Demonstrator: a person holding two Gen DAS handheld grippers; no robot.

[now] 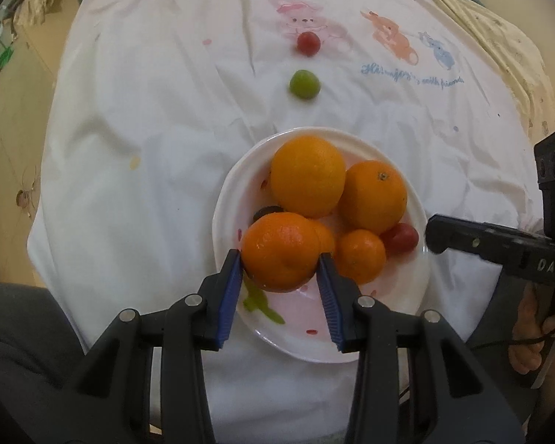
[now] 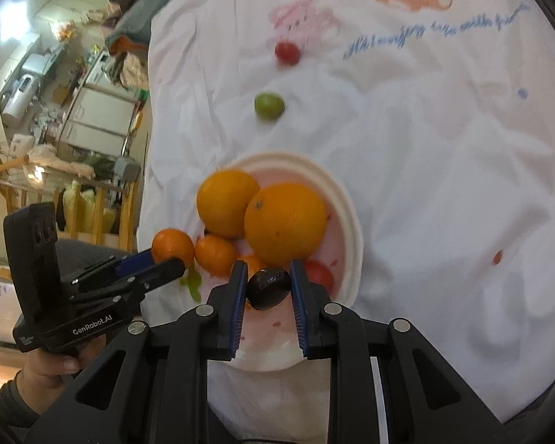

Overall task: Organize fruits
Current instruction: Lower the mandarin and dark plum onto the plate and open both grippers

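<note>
My left gripper (image 1: 280,259) is shut on a mandarin (image 1: 279,251) over the near left part of a white plate (image 1: 225,199). In the plate lie two large oranges (image 1: 307,175) (image 1: 375,196), a small mandarin (image 1: 360,255), a red cherry tomato (image 1: 401,238) and a dark fruit (image 1: 268,212), partly hidden. My right gripper (image 2: 268,267) is shut on a dark round fruit (image 2: 268,290) above the plate's near rim (image 2: 347,214). The right wrist view shows the left gripper (image 2: 168,259) with its mandarin (image 2: 172,246) at the plate's left edge.
A green grape (image 1: 304,84) and a red cherry tomato (image 1: 308,43) lie on the white printed cloth (image 1: 148,111) beyond the plate. The cloth's edge drops off at the left. A cluttered room (image 2: 74,92) shows past it. A hand (image 2: 51,370) holds the left gripper's handle.
</note>
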